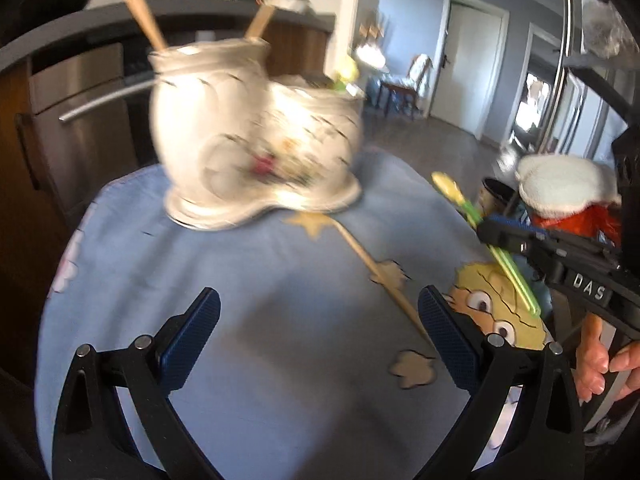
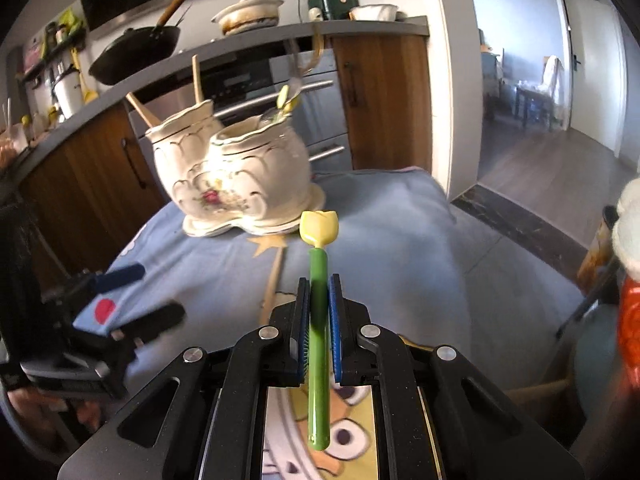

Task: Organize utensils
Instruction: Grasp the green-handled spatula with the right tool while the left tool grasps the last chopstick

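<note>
Kitchen cabinets stood behind the blue-clothed desk (image 2: 400,216), where the right gripper (image 2: 319,300) clenched a green tulip-headed utensil (image 2: 319,320), apparently bound for the double ceramic holder (image 2: 236,176), while the left gripper (image 1: 320,332) hung released.

The right claw (image 2: 319,300) is clamped tight: its two blue-padded fingers (image 2: 334,316) stand close together and parallel, pinching a green-handled utensil (image 2: 319,320) about midway along its stem, the yellow head sticking out beyond the fingertips and the handle end trailing back toward the wrist. The claw is held level, pointing forward. The left claw (image 1: 320,320) is spread wide, its blue pads (image 1: 188,336) well apart with nothing between them, angled slightly downward. Bare fingers of the person's right hand (image 1: 600,360) wrap the grip behind the right claw.
</note>
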Demonstrator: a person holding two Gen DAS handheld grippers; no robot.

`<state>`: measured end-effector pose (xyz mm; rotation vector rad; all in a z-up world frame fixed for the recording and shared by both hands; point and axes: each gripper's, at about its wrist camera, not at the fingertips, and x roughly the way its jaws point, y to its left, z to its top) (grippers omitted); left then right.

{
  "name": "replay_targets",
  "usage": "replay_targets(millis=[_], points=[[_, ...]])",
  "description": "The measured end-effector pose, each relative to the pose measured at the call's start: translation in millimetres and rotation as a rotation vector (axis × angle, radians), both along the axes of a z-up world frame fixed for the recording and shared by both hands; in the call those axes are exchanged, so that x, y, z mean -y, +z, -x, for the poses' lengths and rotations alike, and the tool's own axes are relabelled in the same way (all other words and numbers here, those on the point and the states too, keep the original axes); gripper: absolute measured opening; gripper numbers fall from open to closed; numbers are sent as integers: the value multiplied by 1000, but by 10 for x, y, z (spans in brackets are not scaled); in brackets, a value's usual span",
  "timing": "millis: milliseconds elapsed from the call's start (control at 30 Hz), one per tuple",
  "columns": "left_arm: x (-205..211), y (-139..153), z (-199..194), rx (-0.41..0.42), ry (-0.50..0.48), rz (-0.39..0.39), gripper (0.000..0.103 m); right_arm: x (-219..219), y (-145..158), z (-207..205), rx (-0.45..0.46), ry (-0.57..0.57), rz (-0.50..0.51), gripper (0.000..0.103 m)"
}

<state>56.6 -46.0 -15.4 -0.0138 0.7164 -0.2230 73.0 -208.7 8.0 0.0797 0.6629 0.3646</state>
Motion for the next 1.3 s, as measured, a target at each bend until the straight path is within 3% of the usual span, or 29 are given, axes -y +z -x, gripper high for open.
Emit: replay_targets(millis=[100, 200, 267, 367, 433, 533, 600, 667, 733, 1033, 1133, 1300], points=[[176, -46, -50, -33, 13, -53, 97, 77, -29, 7, 1, -3, -22, 10], [298, -85, -110, -73, 7, -42, 96, 153, -89, -19, -12, -4, -37, 10], [397, -134, -155, -110, -5, -42, 83, 202, -114, -16, -23, -2, -49, 10], [549, -203, -191, -136, -27, -56, 74, 251, -150, -29, -32, -9, -59, 10], [639, -243, -208, -141, -36, -91, 64, 264, -158, -31, -31, -10, -63, 10], [775, -259, -215, -116, -42, -182, 58, 257, -180, -33, -35, -5, -66, 10], [773, -239, -239, -121, -48, -187, 44, 249, -189, -31, -36, 3, -67, 10], [752, -222, -269, -139, -57, -172, 23, 227, -192, -23, -34, 12, -64, 10], [713, -214, -296, -152, -60, -166, 14, 204, -190, -18, -32, 19, -61, 10], [263, -147, -309, -222, -98, -95, 7, 96, -209, 13, -34, 59, -44, 10], [161, -110, -207, -221, -131, -139, 6, 20, -230, 20, -44, 91, -28, 10], [-79, -96, 4, -219, -204, -277, 6, -138, -294, 32, -77, 147, 10, 10]])
